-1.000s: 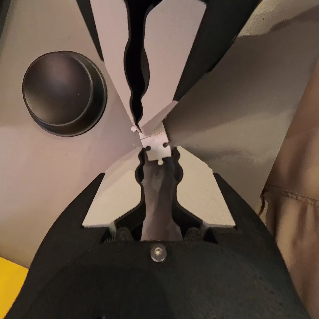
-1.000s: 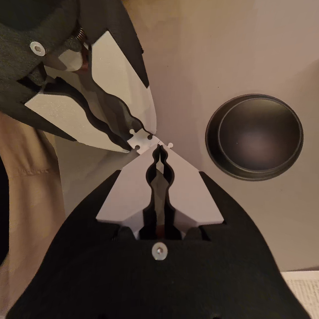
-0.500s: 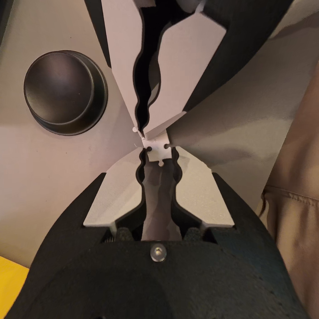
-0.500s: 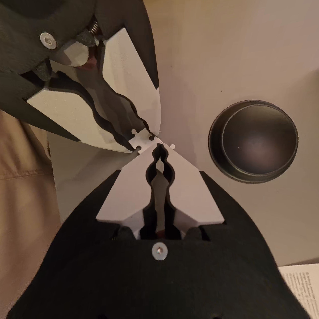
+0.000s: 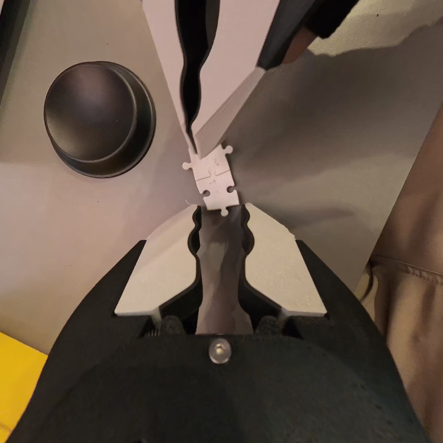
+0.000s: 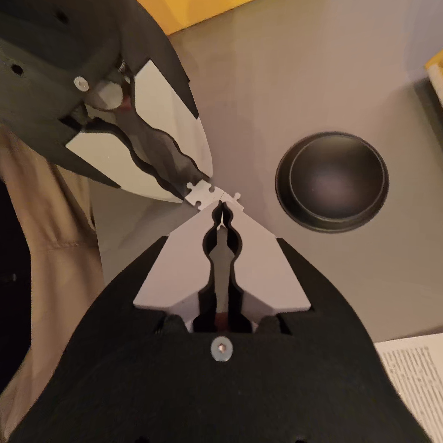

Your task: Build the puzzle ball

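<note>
Each camera sits just behind my claw and looks forward along its fingers, down onto the grey worktop [image 5: 72, 239] from close range. My left claw [image 5: 220, 208] faces my right claw [image 5: 195, 153], which enters from the far side; the right view mirrors this. Both views share the joined puzzle pieces [image 5: 215, 184] at the tips and the black bowl [image 6: 332, 182] beside them.
</note>
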